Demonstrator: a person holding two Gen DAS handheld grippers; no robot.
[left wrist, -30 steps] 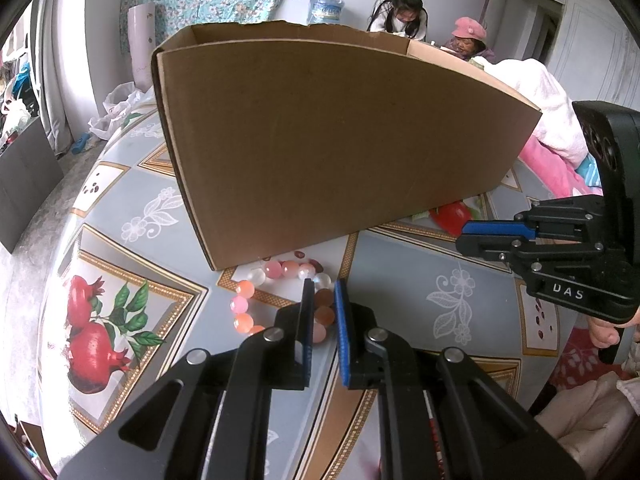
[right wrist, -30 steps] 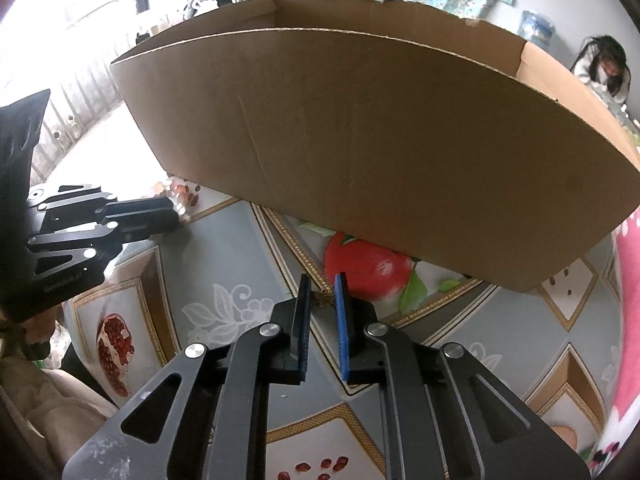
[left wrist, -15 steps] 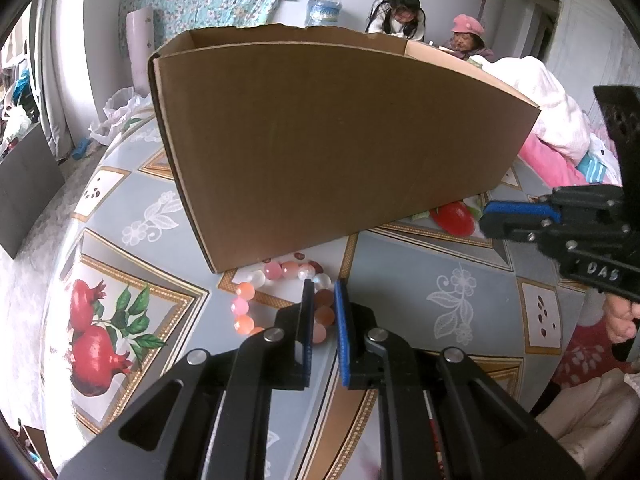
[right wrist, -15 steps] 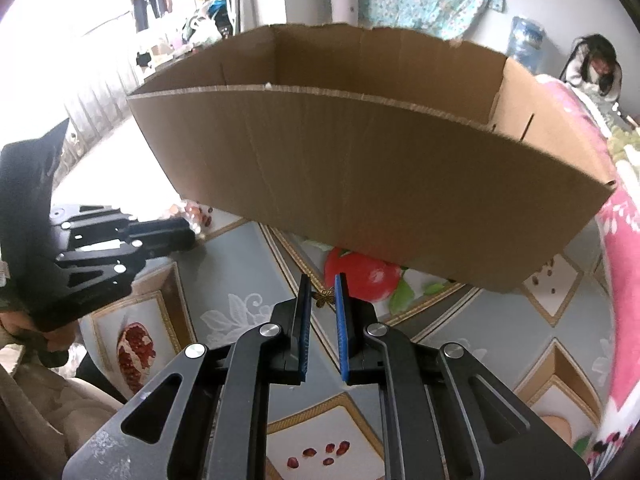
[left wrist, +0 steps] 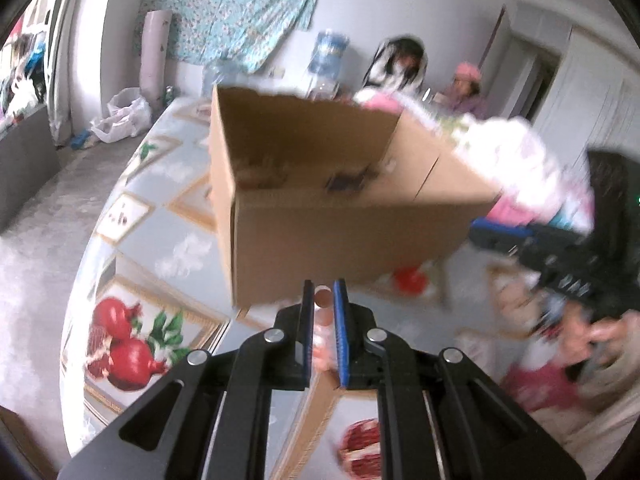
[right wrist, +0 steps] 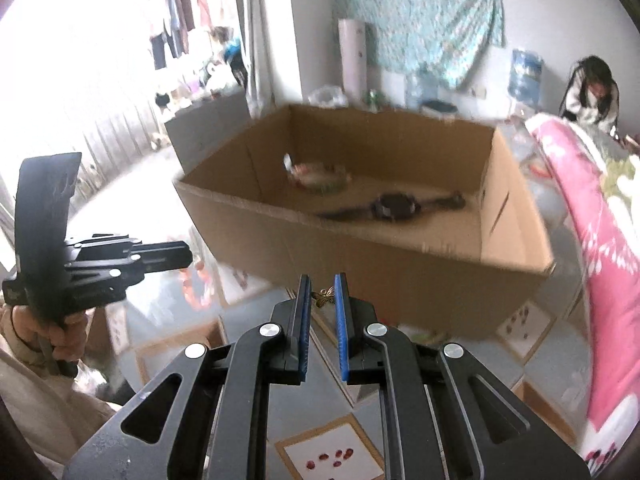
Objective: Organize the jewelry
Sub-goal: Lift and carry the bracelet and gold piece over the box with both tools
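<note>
My left gripper [left wrist: 323, 300] is shut on a pink and orange bead bracelet [left wrist: 322, 298], held in the air before the open cardboard box [left wrist: 340, 236]. The beads hang between its fingers and show below it in the right wrist view [right wrist: 196, 284]. My right gripper [right wrist: 323, 296] is shut on a small gold butterfly charm [right wrist: 323, 297], lifted in front of the box [right wrist: 380, 260]. Inside the box lie a dark wristwatch [right wrist: 394, 206] and a light bracelet [right wrist: 318, 174]. The left gripper shows at the left of the right wrist view [right wrist: 176, 250].
The box stands on a table with a pomegranate-print cloth [left wrist: 120, 344]. A pink blanket [right wrist: 592, 240] lies to the right of the box. Two people [left wrist: 400, 60] sit at the far end of the room.
Both grippers have risen from the table, each carrying its piece. The box's inside is now in view from above. The left view is blurred by motion.
</note>
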